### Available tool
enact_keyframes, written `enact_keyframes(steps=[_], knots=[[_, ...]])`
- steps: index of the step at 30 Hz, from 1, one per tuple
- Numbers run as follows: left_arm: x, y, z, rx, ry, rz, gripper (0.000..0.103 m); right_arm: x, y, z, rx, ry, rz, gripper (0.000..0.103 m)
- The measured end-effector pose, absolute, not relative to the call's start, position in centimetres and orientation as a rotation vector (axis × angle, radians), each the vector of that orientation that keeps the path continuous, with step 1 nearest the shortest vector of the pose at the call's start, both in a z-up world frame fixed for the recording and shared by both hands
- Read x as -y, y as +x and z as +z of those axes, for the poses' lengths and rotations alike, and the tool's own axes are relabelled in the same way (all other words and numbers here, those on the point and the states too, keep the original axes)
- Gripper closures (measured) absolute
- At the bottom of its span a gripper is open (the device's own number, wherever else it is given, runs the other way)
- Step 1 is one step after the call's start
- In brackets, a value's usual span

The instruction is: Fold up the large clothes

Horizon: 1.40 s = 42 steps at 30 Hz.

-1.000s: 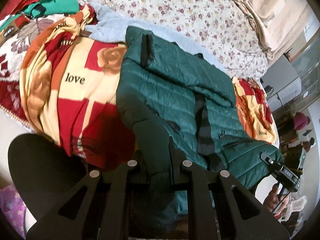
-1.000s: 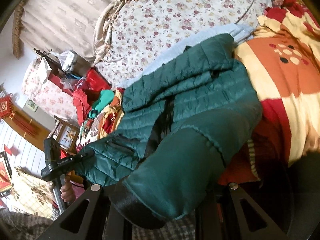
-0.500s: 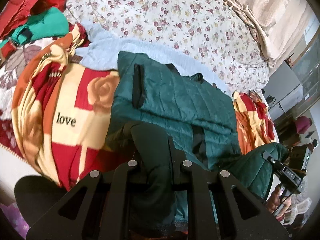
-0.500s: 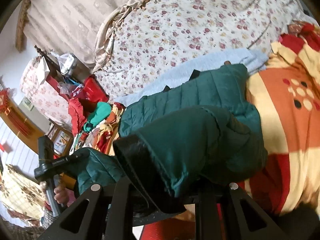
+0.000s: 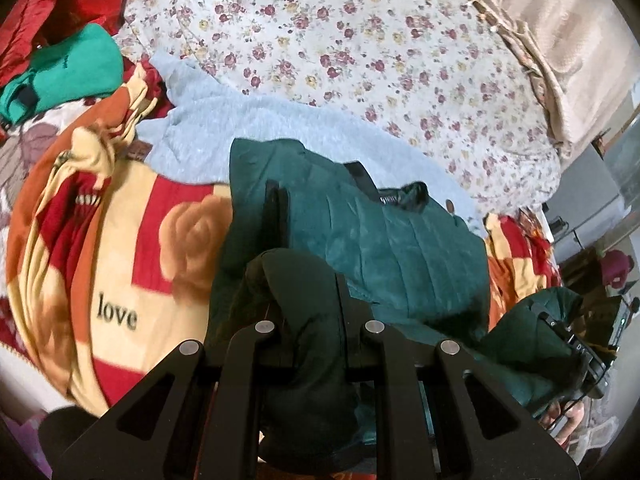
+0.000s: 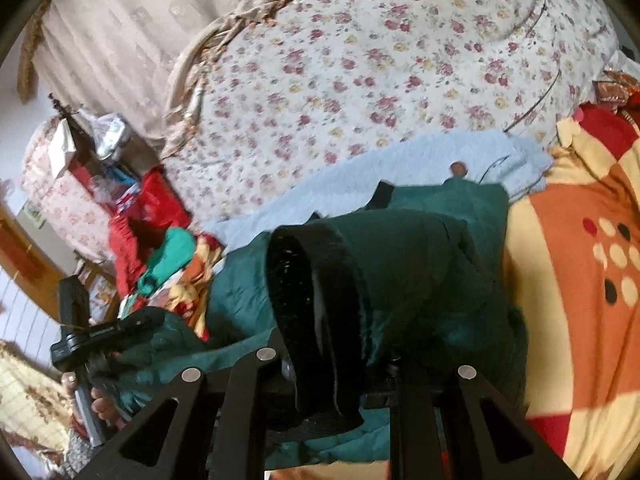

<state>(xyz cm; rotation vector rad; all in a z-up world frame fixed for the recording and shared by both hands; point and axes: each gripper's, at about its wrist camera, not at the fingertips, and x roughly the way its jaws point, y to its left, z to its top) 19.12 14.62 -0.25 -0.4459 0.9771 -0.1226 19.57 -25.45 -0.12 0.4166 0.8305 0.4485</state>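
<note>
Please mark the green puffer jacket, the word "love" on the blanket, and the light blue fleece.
green puffer jacket (image 5: 400, 236): left wrist view, on the quilted back panel.
word "love" (image 5: 117, 315): left wrist view, on the black letters on the blanket's cream patch.
light blue fleece (image 6: 352, 188): right wrist view, on the bare stretch behind the jacket.

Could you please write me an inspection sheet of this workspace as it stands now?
Surface: a bed under a floral quilt, with a red and orange blanket marked "love" and a pale blue fleece on it.
Job's things: dark green puffer jacket lying across blanket and fleece, its near part lifted and bunched.
Clutter: bright green garment and red cloth piled at the bed's far side.
Grippers: left gripper shut on jacket fabric; right gripper shut on a black-lined sleeve cuff.
Cables: nothing seen.
Surroundings: beige curtain; cluttered furniture beside the bed.
</note>
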Motion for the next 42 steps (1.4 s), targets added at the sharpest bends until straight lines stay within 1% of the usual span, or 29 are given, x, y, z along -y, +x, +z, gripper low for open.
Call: enact_keyframes(steps=[8,12,16,20,22,26,28,30,31,33,34,35,37,39,40,41,42], knots=[[-14.2,27.5,-0.8,-1.038,-0.441,-0.09,0.091,27.4,28.3,-3.6,-0.907,0.524,0.346,0.086],[-14.1,31.0,-1.5,-1.047,-0.434,-0.058,0.091,27.4,31.8,-5.5,-0.941,0.505,0.295,0.086],[-14.3,33.6,-3.5,-1.059,-0.417,-0.011,0.091,27.1,34.3,-7.6,-0.98,0.467,0.259,0.086],[-15.0,34.5,-7.0,-1.079,-0.446,0.028,0.087,26.6,36.3,-9.8,-1.036,0.454,0.243,0.086],[-15.5,34.5,-7.7,-1.08,-0.485,0.028,0.087,26.3,36.8,-10.2,-1.049,0.451,0.241,0.085],[-16.6,33.6,-7.0,-1.076,-0.549,0.007,0.085,25.8,36.9,-9.8,-1.056,0.429,0.235,0.083],[-17.3,32.8,-6.2,-1.071,-0.582,-0.016,0.082,25.9,36.8,-9.4,-1.049,0.438,0.247,0.082],[-17.7,31.9,-5.0,-1.051,-0.615,-0.058,0.075,26.3,36.5,-9.0,-1.041,0.475,0.26,0.08],[-17.8,31.5,-4.4,-1.041,-0.631,-0.082,0.073,26.7,36.5,-8.9,-1.041,0.502,0.269,0.078],[-18.3,30.9,-3.5,-1.03,-0.668,-0.129,0.063,27.2,36.5,-8.9,-1.037,0.557,0.288,0.074],[-18.6,30.6,-3.2,-1.026,-0.69,-0.145,0.061,27.4,36.4,-8.8,-1.038,0.585,0.299,0.07],[-18.9,30.4,-2.9,-1.017,-0.714,-0.157,0.057,27.4,36.5,-8.8,-1.039,0.603,0.304,0.065],[-19.4,29.9,-2.5,-1.004,-0.756,-0.171,0.051,27.8,36.1,-8.3,-1.019,0.642,0.306,0.061],[-19.9,29.5,-2.3,-0.988,-0.781,-0.167,0.043,27.9,35.6,-7.5,-0.994,0.647,0.31,0.051],[-20.2,29.2,-2.0,-0.974,-0.788,-0.156,0.042,27.9,35.3,-6.9,-0.972,0.64,0.312,0.04],[-20.5,28.9,-1.6,-0.96,-0.791,-0.142,0.041,27.9,35.0,-6.3,-0.952,0.63,0.309,0.035],[-20.8,28.7,-1.4,-0.955,-0.794,-0.137,0.041,27.9,34.4,-5.4,-0.929,0.613,0.305,0.035]])
